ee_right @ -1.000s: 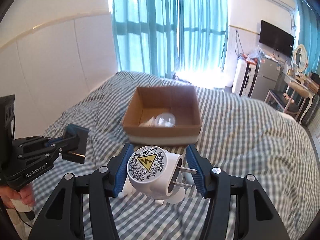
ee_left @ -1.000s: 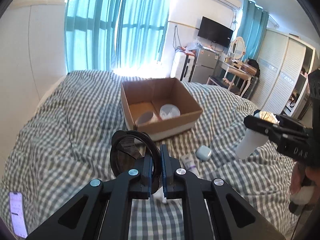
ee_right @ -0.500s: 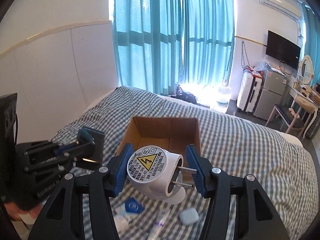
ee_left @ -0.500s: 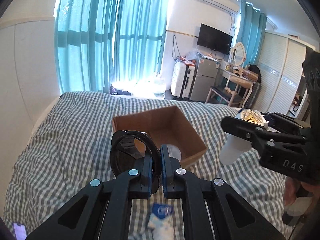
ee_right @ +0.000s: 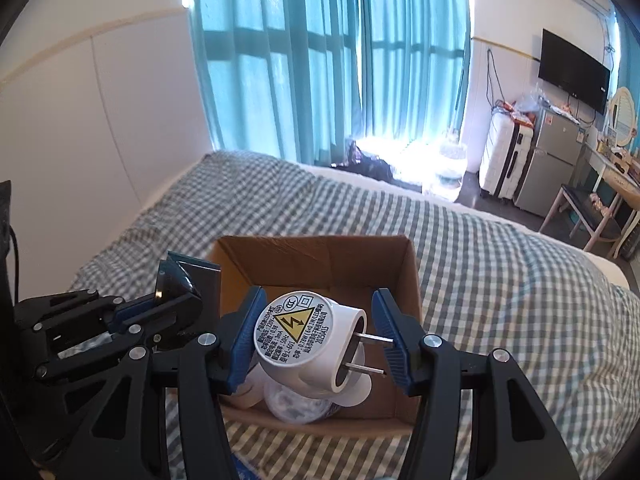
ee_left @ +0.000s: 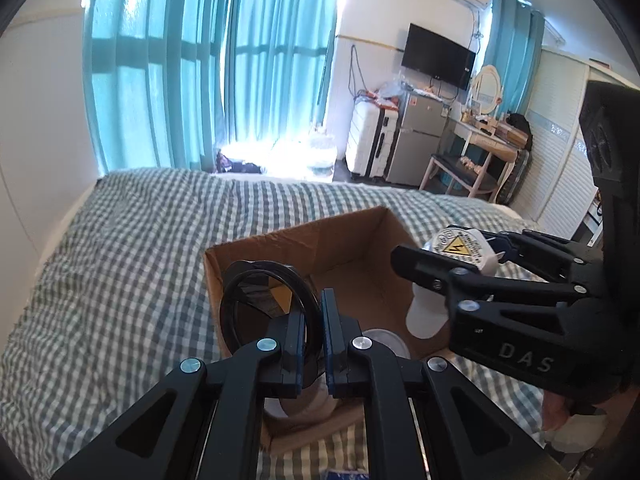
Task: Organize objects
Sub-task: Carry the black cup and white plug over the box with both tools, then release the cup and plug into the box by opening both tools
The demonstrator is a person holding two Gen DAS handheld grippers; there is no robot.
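Both grippers had advanced over the cardboard box (ee_right: 316,256); the right gripper (ee_right: 320,340), clasping the white plug (ee_right: 308,340), hung above its centre, while the left gripper (ee_left: 312,336) pinched a dark ring (ee_left: 260,300) at frame's lower left

Low right of the left wrist view, the right gripper (ee_left: 496,254) body reads "DAS". Centre-low in the right wrist view, the white plug-in night light (ee_right: 310,338) carries a round label: yellow lightning warning triangle, "CCC" mark, "220V", "50Hz", "20250415"; the remaining print is too small to read.
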